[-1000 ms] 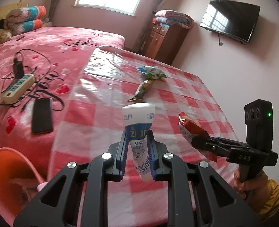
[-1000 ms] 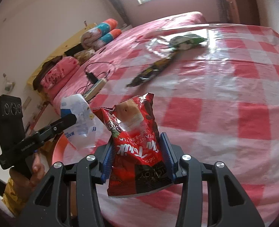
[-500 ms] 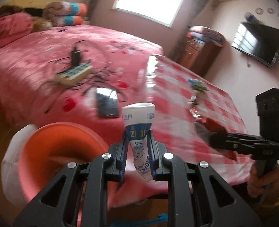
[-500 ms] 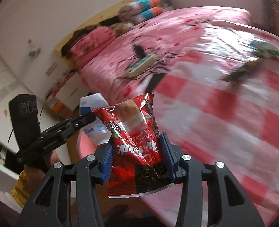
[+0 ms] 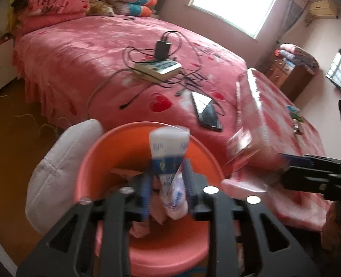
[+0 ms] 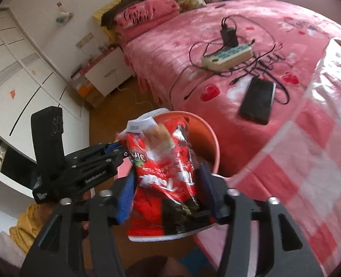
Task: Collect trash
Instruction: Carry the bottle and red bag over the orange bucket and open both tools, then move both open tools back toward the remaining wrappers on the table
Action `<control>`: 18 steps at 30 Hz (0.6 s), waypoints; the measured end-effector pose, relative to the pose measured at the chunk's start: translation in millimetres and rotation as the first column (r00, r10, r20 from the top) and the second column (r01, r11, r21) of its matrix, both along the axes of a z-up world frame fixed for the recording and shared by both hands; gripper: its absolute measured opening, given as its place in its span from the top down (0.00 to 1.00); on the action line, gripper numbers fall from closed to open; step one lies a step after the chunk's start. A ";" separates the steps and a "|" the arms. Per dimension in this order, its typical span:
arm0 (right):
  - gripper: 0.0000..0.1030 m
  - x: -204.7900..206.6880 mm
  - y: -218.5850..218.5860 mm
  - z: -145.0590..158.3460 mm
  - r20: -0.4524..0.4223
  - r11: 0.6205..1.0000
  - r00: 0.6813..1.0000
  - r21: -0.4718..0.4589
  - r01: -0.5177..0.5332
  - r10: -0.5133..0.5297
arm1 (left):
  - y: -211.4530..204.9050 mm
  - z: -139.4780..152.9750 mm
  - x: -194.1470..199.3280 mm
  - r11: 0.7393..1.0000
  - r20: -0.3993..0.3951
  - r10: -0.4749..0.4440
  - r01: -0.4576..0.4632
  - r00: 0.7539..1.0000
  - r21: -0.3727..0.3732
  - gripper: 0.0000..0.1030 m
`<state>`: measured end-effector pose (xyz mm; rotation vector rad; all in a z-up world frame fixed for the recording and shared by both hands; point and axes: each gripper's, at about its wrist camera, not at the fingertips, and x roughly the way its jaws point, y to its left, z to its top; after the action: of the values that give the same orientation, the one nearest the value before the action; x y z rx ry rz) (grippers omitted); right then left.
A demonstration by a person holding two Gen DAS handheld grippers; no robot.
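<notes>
My left gripper (image 5: pixel 167 180) hangs over the orange bin (image 5: pixel 89 161). A white and blue tube-like wrapper (image 5: pixel 169 152) stands between its jaws, which are opening, and a gap shows beside the left pad. My right gripper (image 6: pixel 167 191) is over the same bin (image 6: pixel 208 136). Its jaws are opening too, and a red snack bag (image 6: pixel 163 170) sits loose between the pads. In the left wrist view the right gripper (image 5: pixel 290 164) comes in from the right, the red bag (image 5: pixel 239 140) blurred at its tip. In the right wrist view the left gripper (image 6: pixel 122 147) reaches in from the left.
A white padded thing (image 5: pixel 55 161) leans on the bin's left side. On the pink bed lie a power strip (image 5: pixel 159 69) with tangled cables and a phone (image 5: pixel 207 113). More wrappers (image 5: pixel 295 115) lie on the checked cloth at the far right. Wooden floor lies to the left.
Both grippers swung away from the checked cloth to above the orange bin. Both pairs of jaws have widened, loosening the tube and the red bag.
</notes>
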<state>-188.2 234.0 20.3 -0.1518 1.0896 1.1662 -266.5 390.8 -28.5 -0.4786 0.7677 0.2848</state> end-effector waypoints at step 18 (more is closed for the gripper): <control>0.13 37.3 -99.1 33.5 0.206 0.935 0.915 0.156 0.319 -0.347 | -13.2 34.7 3.0 0.981 0.153 0.051 -0.079 0.987 0.179 0.19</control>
<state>-150.8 134.9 53.7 -0.0048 0.7998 0.8772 -263.5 377.6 6.2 -0.3452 0.5757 0.3740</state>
